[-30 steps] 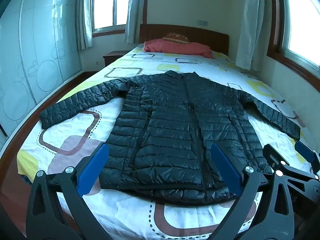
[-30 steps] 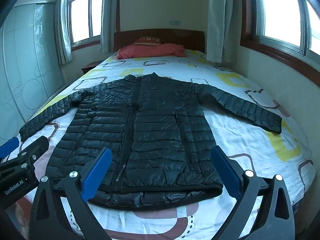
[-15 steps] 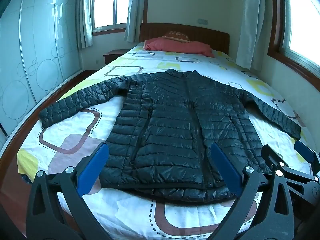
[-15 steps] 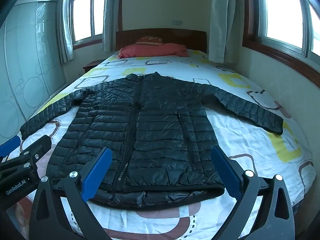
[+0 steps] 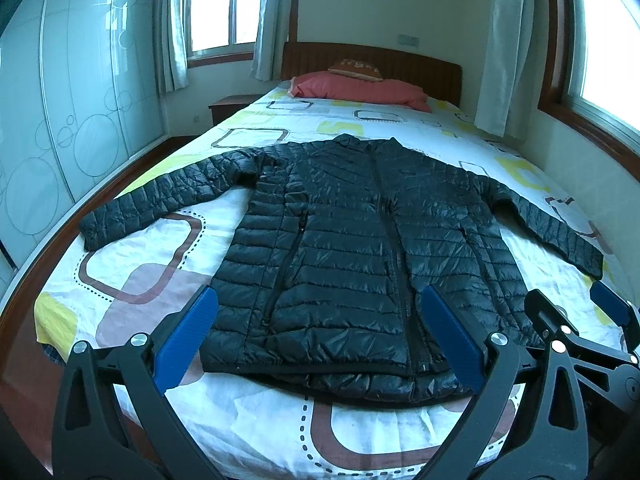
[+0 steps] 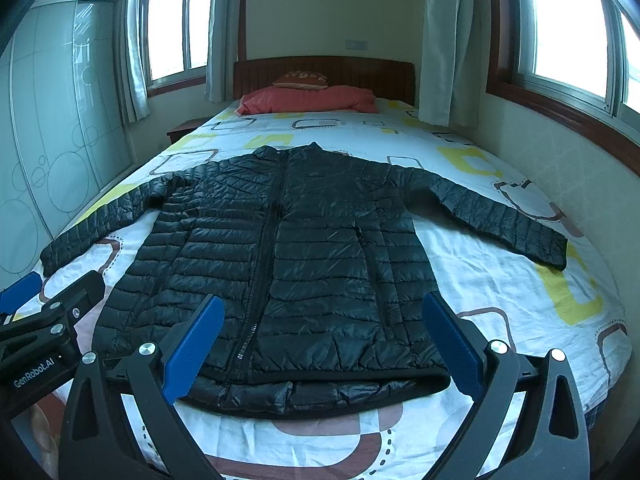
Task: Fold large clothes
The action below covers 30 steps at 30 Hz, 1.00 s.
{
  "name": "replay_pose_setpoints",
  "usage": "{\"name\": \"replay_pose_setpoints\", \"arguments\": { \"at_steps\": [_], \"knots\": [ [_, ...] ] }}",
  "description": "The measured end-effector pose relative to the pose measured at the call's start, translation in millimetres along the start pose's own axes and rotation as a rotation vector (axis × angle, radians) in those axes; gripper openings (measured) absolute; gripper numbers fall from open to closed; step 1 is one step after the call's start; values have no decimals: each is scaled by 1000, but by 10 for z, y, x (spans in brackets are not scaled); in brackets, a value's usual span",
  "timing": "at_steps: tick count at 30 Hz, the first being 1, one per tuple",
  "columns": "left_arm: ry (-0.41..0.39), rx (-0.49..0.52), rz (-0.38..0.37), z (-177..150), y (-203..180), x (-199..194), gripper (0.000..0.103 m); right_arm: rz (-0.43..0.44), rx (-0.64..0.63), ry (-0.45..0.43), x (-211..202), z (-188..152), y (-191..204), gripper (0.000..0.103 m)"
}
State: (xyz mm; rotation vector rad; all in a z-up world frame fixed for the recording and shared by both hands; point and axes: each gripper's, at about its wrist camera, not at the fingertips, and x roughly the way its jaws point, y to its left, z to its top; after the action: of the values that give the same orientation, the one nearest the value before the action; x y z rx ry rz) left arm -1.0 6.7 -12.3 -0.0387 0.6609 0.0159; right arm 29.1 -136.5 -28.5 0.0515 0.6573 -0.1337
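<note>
A black quilted puffer jacket lies flat and zipped on the bed, collar toward the headboard, both sleeves spread out to the sides; it also shows in the right wrist view. My left gripper is open and empty, held above the jacket's hem near the bed's foot. My right gripper is open and empty, also above the hem. The right gripper shows at the right edge of the left wrist view, and the left gripper shows at the left edge of the right wrist view.
The bed has a white sheet with coloured squares. A red pillow lies by the wooden headboard. A glass wardrobe stands left, a nightstand beside the bed, and a wall with windows right.
Both grippers have tilted slightly, so the jacket sits a little lower in both views. The jacket has not moved and both grippers stay open.
</note>
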Motion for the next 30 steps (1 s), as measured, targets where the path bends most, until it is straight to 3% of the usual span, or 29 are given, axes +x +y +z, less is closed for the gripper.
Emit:
{"name": "replay_pose_setpoints", "arguments": {
  "at_steps": [30],
  "knots": [
    [8, 0, -2, 9, 10, 10, 101, 1, -4, 2, -2, -4, 4, 98]
  ]
}}
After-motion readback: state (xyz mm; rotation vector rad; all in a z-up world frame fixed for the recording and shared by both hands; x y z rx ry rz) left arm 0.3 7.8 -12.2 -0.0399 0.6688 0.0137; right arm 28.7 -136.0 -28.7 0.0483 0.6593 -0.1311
